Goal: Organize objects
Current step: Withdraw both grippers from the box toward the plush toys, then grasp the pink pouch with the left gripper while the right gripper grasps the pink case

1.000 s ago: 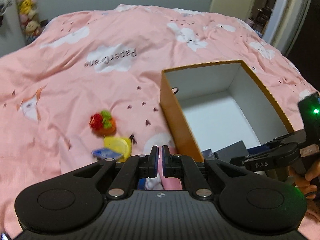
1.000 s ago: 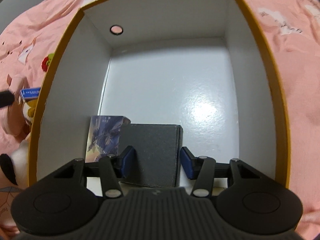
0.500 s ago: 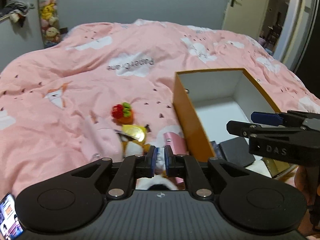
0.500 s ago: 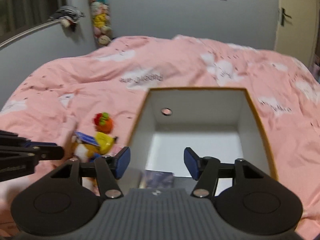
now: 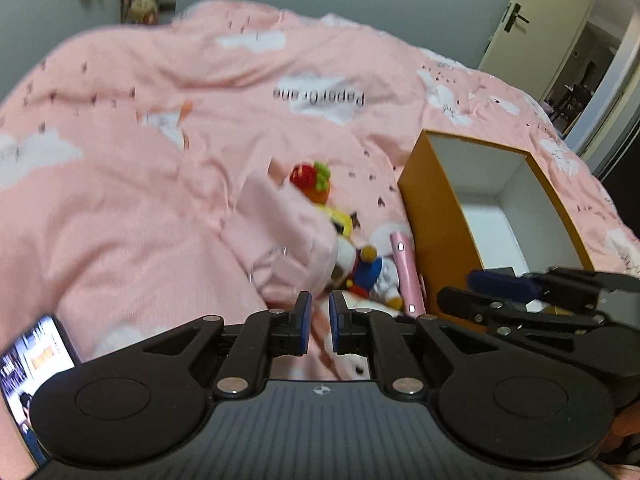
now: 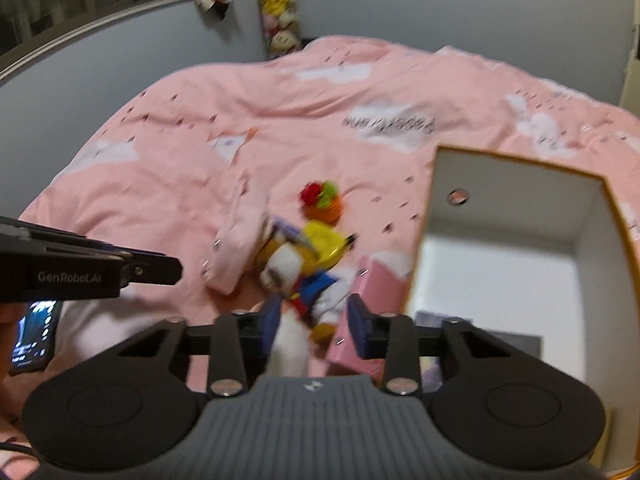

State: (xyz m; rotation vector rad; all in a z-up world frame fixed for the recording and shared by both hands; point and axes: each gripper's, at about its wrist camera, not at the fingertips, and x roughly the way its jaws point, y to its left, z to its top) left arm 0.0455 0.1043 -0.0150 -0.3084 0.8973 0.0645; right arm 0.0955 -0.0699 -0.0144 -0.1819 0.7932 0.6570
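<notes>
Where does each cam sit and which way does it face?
Left wrist: on the left claw, nearly shut, facing across the pink bed; the right claw crosses its right side.
Right wrist: on the right claw, open, over the toy pile; the left claw juts in at its left.
Shared: orange box.
</notes>
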